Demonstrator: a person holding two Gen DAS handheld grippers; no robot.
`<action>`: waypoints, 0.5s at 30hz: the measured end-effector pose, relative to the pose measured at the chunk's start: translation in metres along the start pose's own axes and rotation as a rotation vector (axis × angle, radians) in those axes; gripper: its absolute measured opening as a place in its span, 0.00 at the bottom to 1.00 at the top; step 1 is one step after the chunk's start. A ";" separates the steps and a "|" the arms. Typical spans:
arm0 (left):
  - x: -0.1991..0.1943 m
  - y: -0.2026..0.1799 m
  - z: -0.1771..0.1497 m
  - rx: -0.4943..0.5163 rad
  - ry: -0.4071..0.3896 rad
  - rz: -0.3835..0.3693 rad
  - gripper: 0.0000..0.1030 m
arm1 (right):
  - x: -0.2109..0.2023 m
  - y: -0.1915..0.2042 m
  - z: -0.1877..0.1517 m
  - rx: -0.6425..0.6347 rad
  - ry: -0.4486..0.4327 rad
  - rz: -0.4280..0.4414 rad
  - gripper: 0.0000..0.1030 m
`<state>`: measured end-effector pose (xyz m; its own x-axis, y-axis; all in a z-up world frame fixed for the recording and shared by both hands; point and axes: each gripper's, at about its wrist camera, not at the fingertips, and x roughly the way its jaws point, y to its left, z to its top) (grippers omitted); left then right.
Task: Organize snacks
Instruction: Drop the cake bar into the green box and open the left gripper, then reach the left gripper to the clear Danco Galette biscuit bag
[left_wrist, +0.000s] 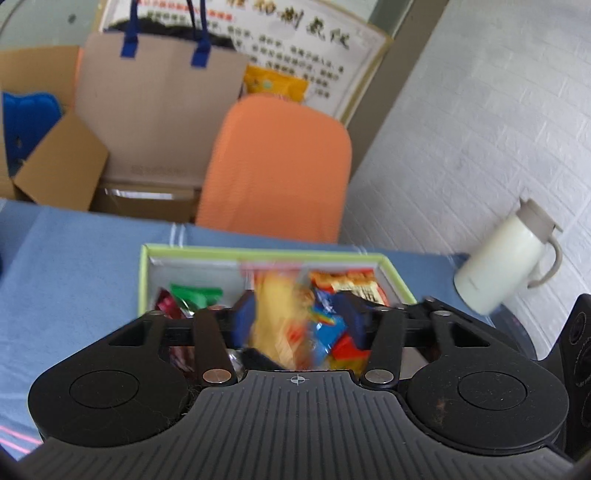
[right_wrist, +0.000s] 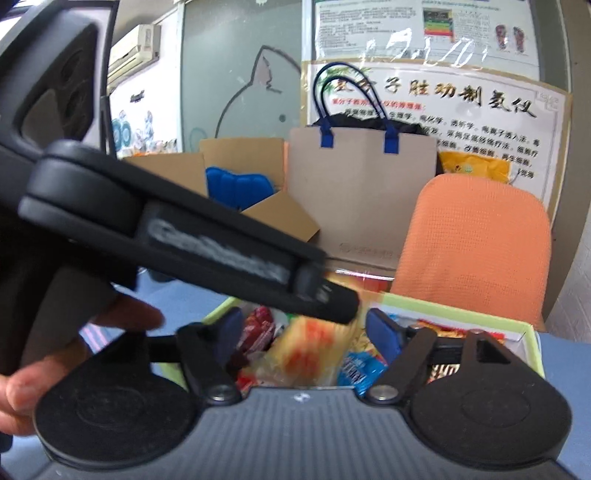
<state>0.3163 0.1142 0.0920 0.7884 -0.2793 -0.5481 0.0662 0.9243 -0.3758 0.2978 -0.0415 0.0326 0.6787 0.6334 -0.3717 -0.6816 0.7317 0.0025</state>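
Both your left hand-held gripper (left_wrist: 299, 325) and right hand-held gripper (right_wrist: 303, 336) hang apart and empty above the snack box (left_wrist: 258, 254), so crowding together risks a collision or spilling the yellow packet (left_wrist: 273, 317) beneath them.

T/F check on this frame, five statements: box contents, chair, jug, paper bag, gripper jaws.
1. The green-rimmed box holds snack packets. True.
2. The chair behind the table is blue. False: it is orange.
3. A cream jug stands on the table to the right of the box. True.
4. The paper bag has red handles. False: they are blue.
5. The right gripper clamps the yellow packet. False: its pads stand apart, pressing on nothing.
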 end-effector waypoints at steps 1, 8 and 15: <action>-0.009 0.002 -0.002 0.003 -0.033 -0.001 0.52 | -0.010 -0.001 0.001 0.002 -0.027 -0.011 0.81; -0.063 -0.016 -0.039 0.094 -0.111 -0.083 0.63 | -0.108 -0.036 -0.038 0.028 -0.105 -0.161 0.90; -0.018 -0.073 -0.106 0.127 0.126 -0.279 0.61 | -0.152 -0.101 -0.137 0.225 0.161 -0.361 0.90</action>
<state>0.2328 0.0242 0.0500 0.6474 -0.5493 -0.5283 0.3511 0.8303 -0.4329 0.2259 -0.2461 -0.0381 0.7989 0.2931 -0.5252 -0.3201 0.9465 0.0414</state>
